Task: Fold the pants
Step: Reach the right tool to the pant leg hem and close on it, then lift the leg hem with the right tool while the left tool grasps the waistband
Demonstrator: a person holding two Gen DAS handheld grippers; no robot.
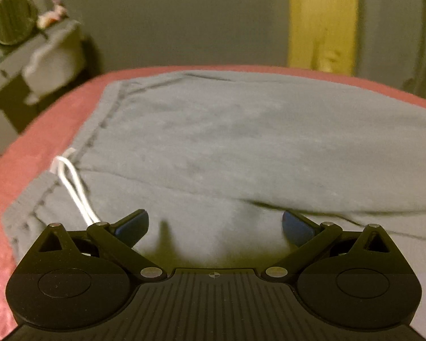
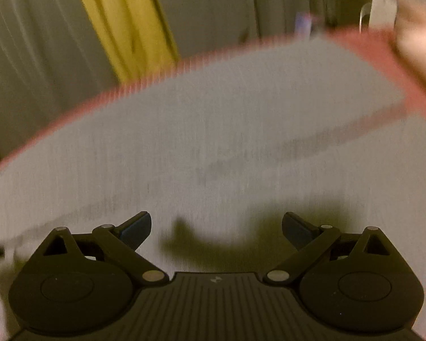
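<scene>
Pants [image 1: 241, 142] lie flat on the pink cover [image 1: 28, 147], waistband and cord [image 1: 71, 184] toward the left gripper [image 1: 215, 224]. Both grippers, right [image 2: 216, 227] too, hover with jaws wide, holding nothing. Judgement: pinch both layers at the near edge, keep the 2 grips level.

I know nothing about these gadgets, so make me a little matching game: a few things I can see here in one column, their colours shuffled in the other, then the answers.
Things:
1. pants
2. drawstring
3. bed cover
4. curtain

Colours:
A. yellow
B. pink-red
C. grey
D. white

Pairs: 1-C, 2-D, 3-B, 4-A
</scene>
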